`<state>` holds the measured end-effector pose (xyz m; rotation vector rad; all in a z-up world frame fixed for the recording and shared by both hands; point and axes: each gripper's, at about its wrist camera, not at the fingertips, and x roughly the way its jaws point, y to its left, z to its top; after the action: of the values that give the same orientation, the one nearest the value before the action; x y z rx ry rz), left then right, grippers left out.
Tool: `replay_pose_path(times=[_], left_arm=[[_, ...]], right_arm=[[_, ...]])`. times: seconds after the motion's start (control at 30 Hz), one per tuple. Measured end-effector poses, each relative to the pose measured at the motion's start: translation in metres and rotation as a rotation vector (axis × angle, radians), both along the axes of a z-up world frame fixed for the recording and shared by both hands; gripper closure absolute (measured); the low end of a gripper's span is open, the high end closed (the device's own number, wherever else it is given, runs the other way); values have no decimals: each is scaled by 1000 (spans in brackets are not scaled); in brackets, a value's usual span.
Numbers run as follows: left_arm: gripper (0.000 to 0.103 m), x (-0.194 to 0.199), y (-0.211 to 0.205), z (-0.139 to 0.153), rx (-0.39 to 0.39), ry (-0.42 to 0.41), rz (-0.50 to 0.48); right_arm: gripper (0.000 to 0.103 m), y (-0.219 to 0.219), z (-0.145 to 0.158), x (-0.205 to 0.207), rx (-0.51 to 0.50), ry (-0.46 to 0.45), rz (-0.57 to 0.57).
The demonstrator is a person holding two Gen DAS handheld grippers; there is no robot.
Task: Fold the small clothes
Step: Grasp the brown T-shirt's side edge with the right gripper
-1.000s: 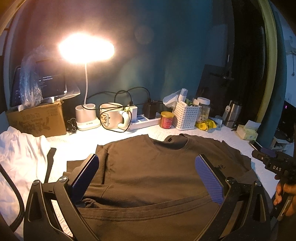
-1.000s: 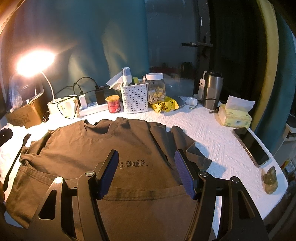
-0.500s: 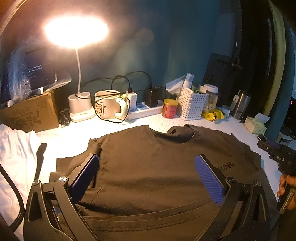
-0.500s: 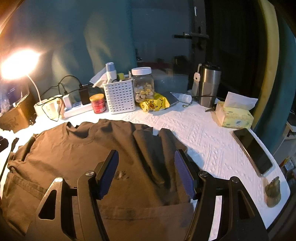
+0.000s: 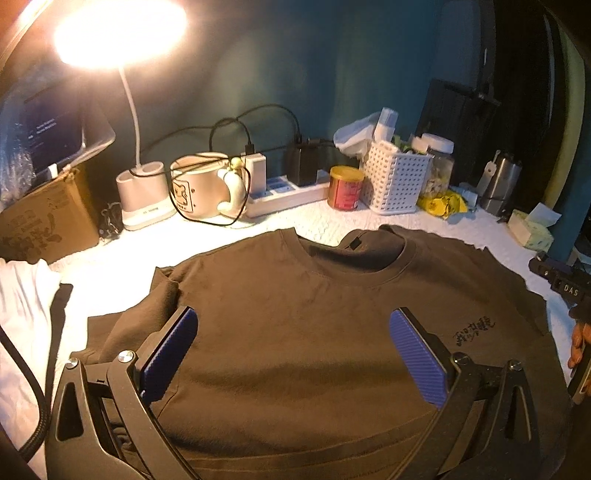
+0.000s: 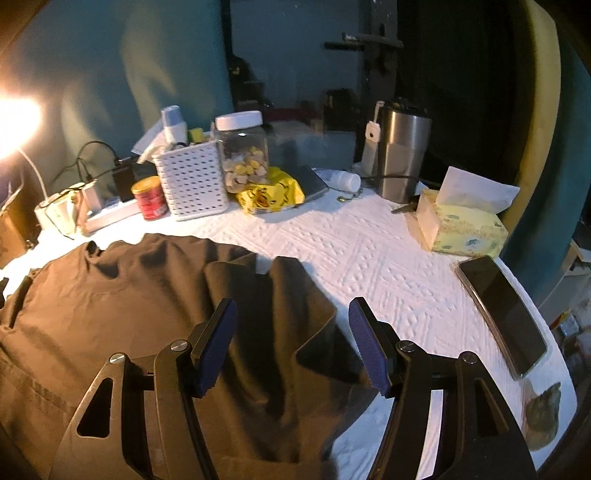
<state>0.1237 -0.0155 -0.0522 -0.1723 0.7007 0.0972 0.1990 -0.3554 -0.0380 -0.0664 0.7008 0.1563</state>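
A dark brown T-shirt [image 5: 295, 332] lies spread face up on the white quilted cover of the desk [image 6: 388, 258], its round collar toward the back wall and a small black print on the chest toward the shirt's far side in the left wrist view. The left gripper [image 5: 293, 354] hovers over the middle of the shirt, its blue-padded fingers [image 5: 168, 354] spread wide apart with nothing between them. The right gripper [image 6: 293, 347] sits above the shirt's right sleeve, which is bunched into folds near the edge of the cloth; its fingers [image 6: 216, 347] are also parted and hold nothing, though whether their tips touch the fabric is hard to tell from this angle.

Along the back of the desk stand a lit lamp [image 5: 118, 33], a cream mug [image 5: 199, 188] wrapped by a black cable, a white power strip [image 5: 284, 192], a red tin [image 5: 345, 186], a white perforated basket [image 5: 397, 181] and a clear jar [image 6: 242, 151] of snacks. Farther right are a steel tumbler [image 6: 400, 155], a tissue box [image 6: 461, 225] and a phone [image 6: 502, 314] lying flat near the desk's edge. A white garment [image 5: 22, 306] lies left of the shirt, beside a cardboard box [image 5: 44, 218].
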Motion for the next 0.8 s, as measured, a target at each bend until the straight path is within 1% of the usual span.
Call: replay_pose_path(times=[0.17, 0.43, 0.5, 0.7, 0.8], left_arm=[[0, 20, -4, -11, 14, 41, -11], [0, 52, -9, -33, 20, 118, -26], [1, 59, -9, -38, 18, 140, -26], [1, 69, -11, -43, 25, 170, -25], [0, 71, -10, -44, 22, 177, -25]], right_arm=[[37, -10, -7, 24, -21, 17, -8], [37, -26, -26, 64, -10, 77, -16], [37, -28, -32, 72, 5, 97, -5], [37, -28, -49, 92, 39, 161, 34], [37, -27, -49, 95, 93, 182, 68]])
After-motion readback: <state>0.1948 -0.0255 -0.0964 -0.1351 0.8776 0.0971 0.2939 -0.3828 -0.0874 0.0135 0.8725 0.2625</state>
